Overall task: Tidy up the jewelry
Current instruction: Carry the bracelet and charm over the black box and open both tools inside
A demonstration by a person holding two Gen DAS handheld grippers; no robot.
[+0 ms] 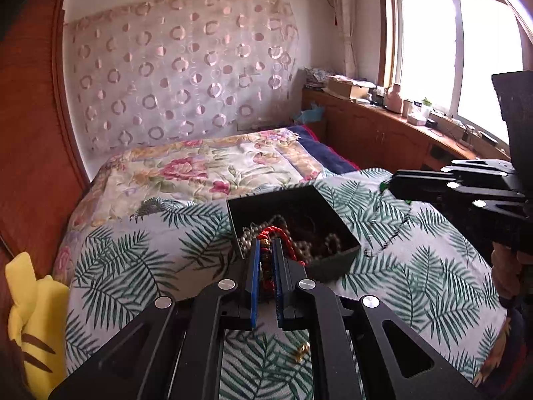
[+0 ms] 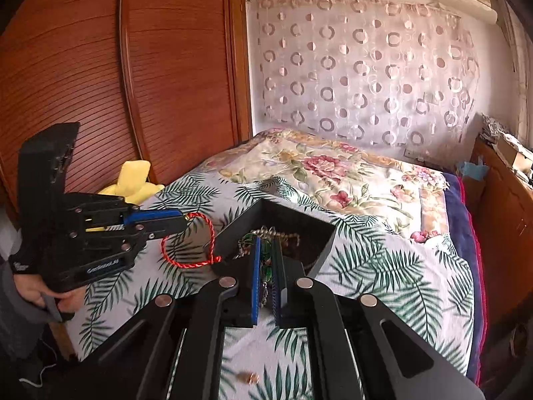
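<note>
Jewelry lay tangled in an open black box [image 1: 336,253] resting on the bed's leaf-print cover [image 1: 133,260], with two pieces held in the grippers. The left gripper [image 1: 266,250] had its jaws pressed onto a red cord bracelet [image 2: 196,243] carrying gold-toned beads; seen from the right wrist view, the cord hung as a loose loop beside the box, clear of the cover, which kept it from snagging on the heap. The right gripper [image 2: 265,250] had its jaws pinched on a green beaded piece [image 2: 265,260] with a thin metal chain trailing below (exact type too small to tell), held above the near wall of the box.

The box was square, rigid and matte, with straight walls that contained the loose strands. Inside were pale round beads [image 1: 329,243] and darker strung beads. The red cord appeared twisted and pliable. A small gold-coloured item [image 1: 301,351] lay on the cover near the grippers, apart from the box. The cover was soft cloth, likely to let small pieces sink into its folds.
</note>
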